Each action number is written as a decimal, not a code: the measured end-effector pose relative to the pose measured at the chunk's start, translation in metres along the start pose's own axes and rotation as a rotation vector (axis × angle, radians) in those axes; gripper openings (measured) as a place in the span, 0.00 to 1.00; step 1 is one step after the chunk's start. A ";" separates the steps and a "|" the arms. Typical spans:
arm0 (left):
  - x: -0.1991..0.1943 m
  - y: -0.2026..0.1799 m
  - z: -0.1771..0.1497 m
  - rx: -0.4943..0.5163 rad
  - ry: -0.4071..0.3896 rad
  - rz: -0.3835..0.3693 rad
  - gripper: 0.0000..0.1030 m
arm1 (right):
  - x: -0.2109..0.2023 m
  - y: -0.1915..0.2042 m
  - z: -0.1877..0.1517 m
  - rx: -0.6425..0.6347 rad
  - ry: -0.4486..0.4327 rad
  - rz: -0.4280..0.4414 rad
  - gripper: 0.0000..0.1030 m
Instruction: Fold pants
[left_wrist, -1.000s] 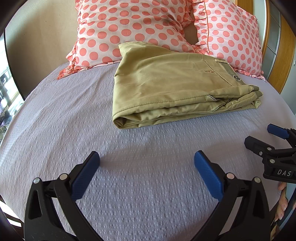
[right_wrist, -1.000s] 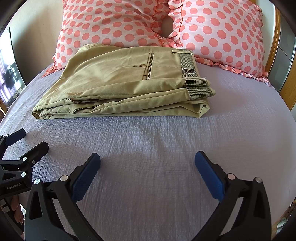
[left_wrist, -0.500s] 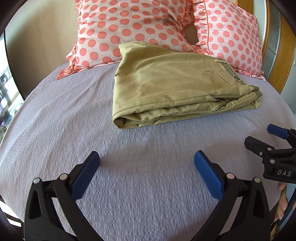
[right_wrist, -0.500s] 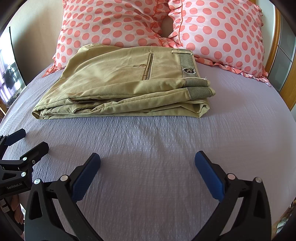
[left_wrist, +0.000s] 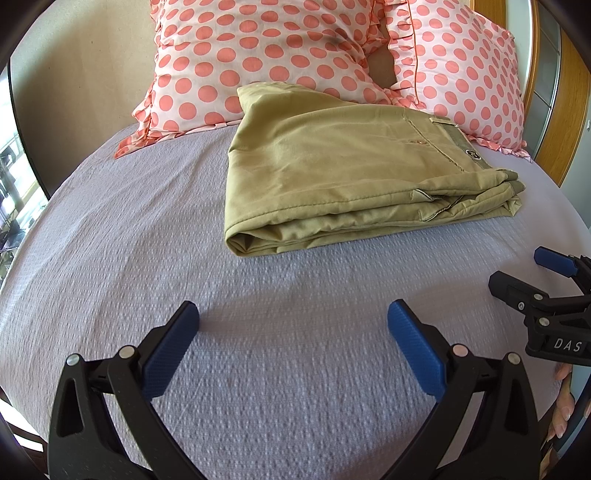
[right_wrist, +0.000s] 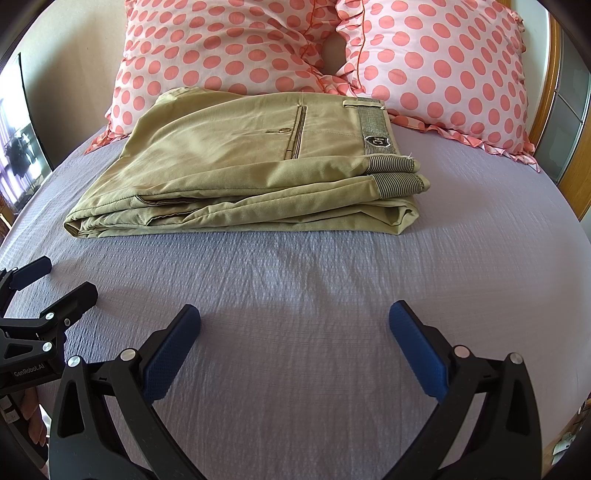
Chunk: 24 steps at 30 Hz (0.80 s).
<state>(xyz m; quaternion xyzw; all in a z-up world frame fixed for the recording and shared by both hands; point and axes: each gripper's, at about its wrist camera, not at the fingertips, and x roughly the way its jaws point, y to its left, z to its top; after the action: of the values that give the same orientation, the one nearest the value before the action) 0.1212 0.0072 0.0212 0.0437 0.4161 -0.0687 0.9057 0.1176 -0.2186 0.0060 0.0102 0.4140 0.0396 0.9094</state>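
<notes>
The khaki pants (right_wrist: 251, 166) lie folded near the head edge of the bed (right_wrist: 295, 295), their far end touching the polka-dot pillows (right_wrist: 221, 44), while the left gripper (left_wrist: 293, 325) and right gripper (right_wrist: 295, 326) both gape wide, holding nothing, above the sheet.

"DAS" on right claw (left_wrist: 554, 291); "GenRobot.AI" on left claw (right_wrist: 48, 284).

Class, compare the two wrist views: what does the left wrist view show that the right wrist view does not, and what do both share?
Only the left view shows the pants' rounded fold end. Only the right view shows the striped waistband face-on and the badge clearly. Both show the folded pants on the bedsheet, two dotted pillows, and the left gripper and right gripper open and empty.
</notes>
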 end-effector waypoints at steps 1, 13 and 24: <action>0.000 0.000 0.000 0.000 0.001 0.000 0.98 | 0.000 0.000 0.000 0.000 0.000 0.000 0.99; 0.002 -0.001 0.004 -0.004 0.036 -0.001 0.98 | 0.000 0.000 0.000 0.001 0.000 -0.001 0.99; 0.001 -0.001 0.003 -0.016 0.038 0.009 0.98 | 0.000 0.000 0.000 0.002 -0.001 -0.001 0.99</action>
<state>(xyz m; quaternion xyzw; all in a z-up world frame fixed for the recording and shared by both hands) 0.1245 0.0054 0.0224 0.0399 0.4335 -0.0605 0.8982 0.1173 -0.2184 0.0060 0.0107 0.4137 0.0389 0.9095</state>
